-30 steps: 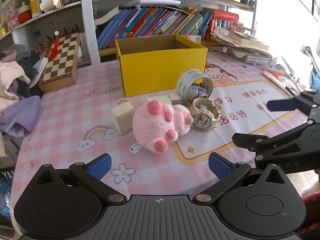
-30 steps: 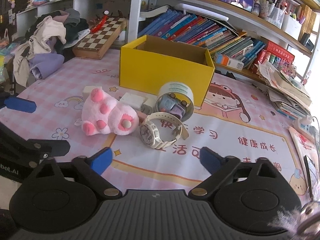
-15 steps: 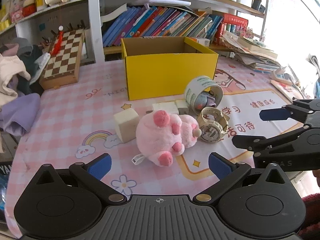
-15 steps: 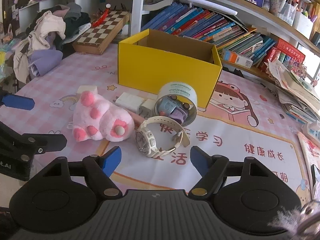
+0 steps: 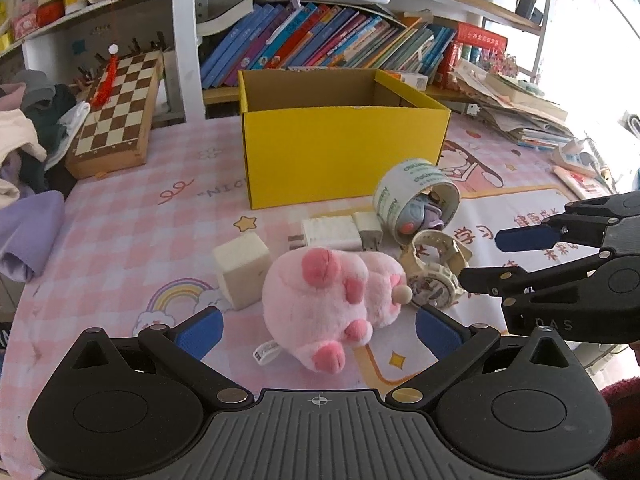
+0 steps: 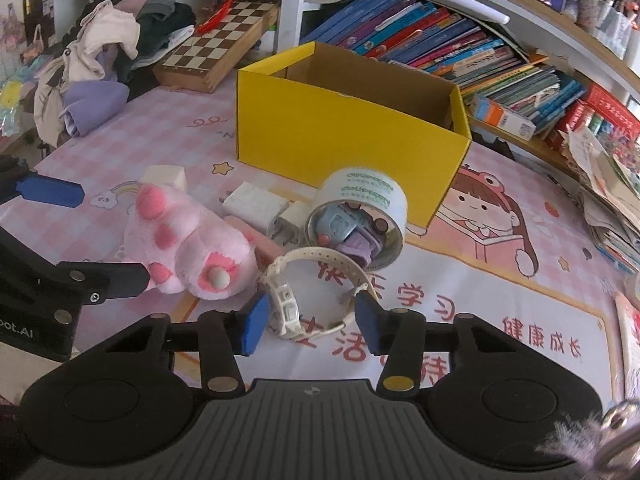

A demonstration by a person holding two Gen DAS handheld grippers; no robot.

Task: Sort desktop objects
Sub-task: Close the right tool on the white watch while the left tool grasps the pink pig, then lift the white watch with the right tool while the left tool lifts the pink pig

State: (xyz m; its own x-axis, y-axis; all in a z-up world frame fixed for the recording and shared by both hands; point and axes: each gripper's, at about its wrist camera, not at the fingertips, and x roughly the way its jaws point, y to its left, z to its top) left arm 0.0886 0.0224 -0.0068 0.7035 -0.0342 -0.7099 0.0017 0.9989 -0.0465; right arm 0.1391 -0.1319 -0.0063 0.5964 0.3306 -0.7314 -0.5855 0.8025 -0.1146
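right claw [image 6: 310, 318] closing around white watch [image 6: 308, 292], pads not visibly pressing.

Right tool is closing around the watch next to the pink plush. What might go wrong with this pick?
The right tool has just been closing with the white watch between its pads; contact isn't clear. The curved strap may flex and slip out. The pink plush lies against the watch and the left pad, so it may get pinched or dragged. The tipped tape roll sits just behind and may be nudged and roll.

Fluffy cloth plush [image 5: 332, 304], matt cardboard box [image 5: 340, 152], glossy plastic watch [image 6: 292, 304]
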